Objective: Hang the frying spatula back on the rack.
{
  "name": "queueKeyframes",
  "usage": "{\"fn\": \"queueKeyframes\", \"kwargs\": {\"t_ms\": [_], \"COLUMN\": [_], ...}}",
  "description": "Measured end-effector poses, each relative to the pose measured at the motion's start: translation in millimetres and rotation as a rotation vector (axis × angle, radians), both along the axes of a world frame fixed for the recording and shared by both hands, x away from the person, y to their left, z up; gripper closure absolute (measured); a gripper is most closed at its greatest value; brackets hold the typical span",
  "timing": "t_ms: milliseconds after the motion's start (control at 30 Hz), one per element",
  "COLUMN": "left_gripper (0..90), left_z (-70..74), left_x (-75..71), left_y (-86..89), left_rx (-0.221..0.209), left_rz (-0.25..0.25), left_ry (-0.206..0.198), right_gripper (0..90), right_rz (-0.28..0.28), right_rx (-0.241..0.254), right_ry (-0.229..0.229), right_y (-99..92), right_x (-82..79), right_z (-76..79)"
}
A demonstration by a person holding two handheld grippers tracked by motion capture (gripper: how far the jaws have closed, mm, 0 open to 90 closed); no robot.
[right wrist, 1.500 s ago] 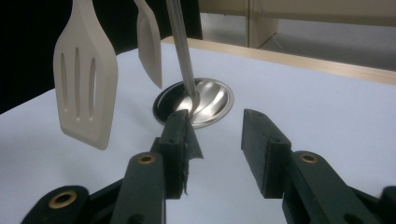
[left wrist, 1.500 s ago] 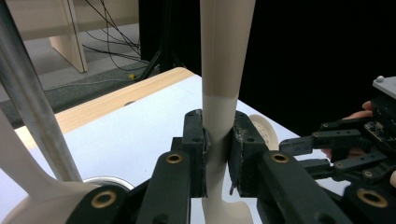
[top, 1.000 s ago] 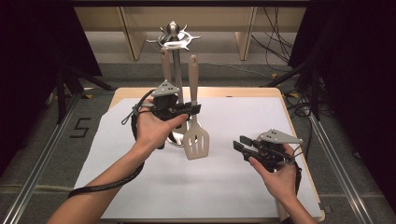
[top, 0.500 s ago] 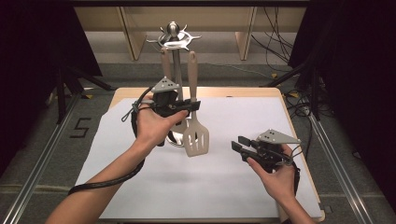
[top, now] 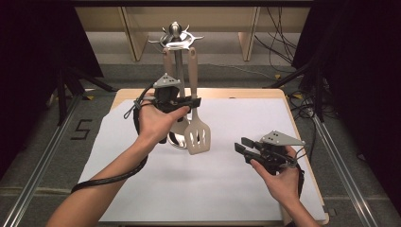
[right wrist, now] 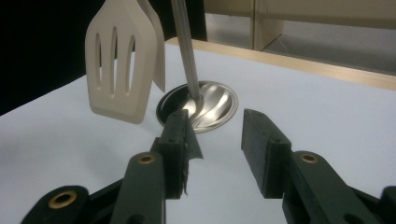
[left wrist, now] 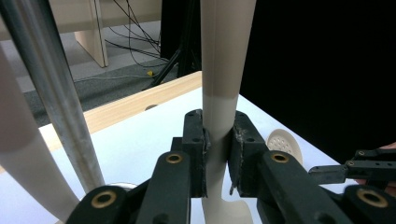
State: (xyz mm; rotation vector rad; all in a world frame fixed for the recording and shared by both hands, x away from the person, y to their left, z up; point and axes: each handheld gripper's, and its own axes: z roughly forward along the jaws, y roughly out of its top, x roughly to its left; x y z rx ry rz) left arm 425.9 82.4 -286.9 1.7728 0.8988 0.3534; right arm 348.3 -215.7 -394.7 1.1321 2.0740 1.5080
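The left tool point(top: 189, 100) is clenching the handle of the slotted spatula point(top: 198, 136), its pads pressing on either side of the beige neck in the left gripper view. The spatula is hanging upright beside the steel pole of the utensil stand point(top: 176, 37), near the middle of the desk point(top: 246, 189), with its blade just above the white sheet. The right tool point(top: 242, 147) is hovering released, nothing between its jaws, well to the right and nearer, pointing toward the stand's round base point(right wrist: 210, 105).
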Motion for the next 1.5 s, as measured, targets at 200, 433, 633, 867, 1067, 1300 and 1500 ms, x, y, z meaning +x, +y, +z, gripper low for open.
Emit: {"fn": "queueKeyframes", "kwargs": {"t_ms": [200, 433, 633, 867, 1067, 1300, 1500], "left_gripper": [77.7, 77.7, 77.7, 77.1, 76.1, 68.9, 59.2], "left_z": [-0.1, -1.1, -2.0, -4.9, -7.5, -8.8, -10.4], "left_x": [1.8, 4.2, 7.7, 9.8, 12.7, 8.3, -5.1], "left_y": [1.3, 3.5, 2.5, 2.8, 4.2, 7.8, 16.2], "left_rx": [-0.004, -0.006, -0.005, -0.008, -0.022, -0.056, -0.034], "left_rz": [0.004, 0.009, 0.013, 0.021, 0.044, 0.048, 0.055], "left_ry": [0.006, 0.012, 0.015, 0.010, 0.017, 0.006, -0.063], "right_gripper": [62.5, 62.5, 62.5, 62.1, 61.9, 61.9, 61.7], "right_rz": [0.013, 0.025, 0.031, 0.030, 0.027, 0.011, 0.004], "right_rx": [-0.011, -0.026, -0.027, -0.021, -0.019, -0.019, -0.027], "right_ry": [-0.025, -0.008, -0.016, -0.006, -0.003, -0.015, -0.029], "right_y": [-0.8, -2.0, -1.9, -2.6, -3.2, -2.1, -2.9], "right_x": [2.7, 2.5, 3.2, 3.0, 2.6, 1.9, 2.0], "right_z": [-0.5, -0.2, -0.7, -0.9, -0.9, -0.8, -0.7]}}
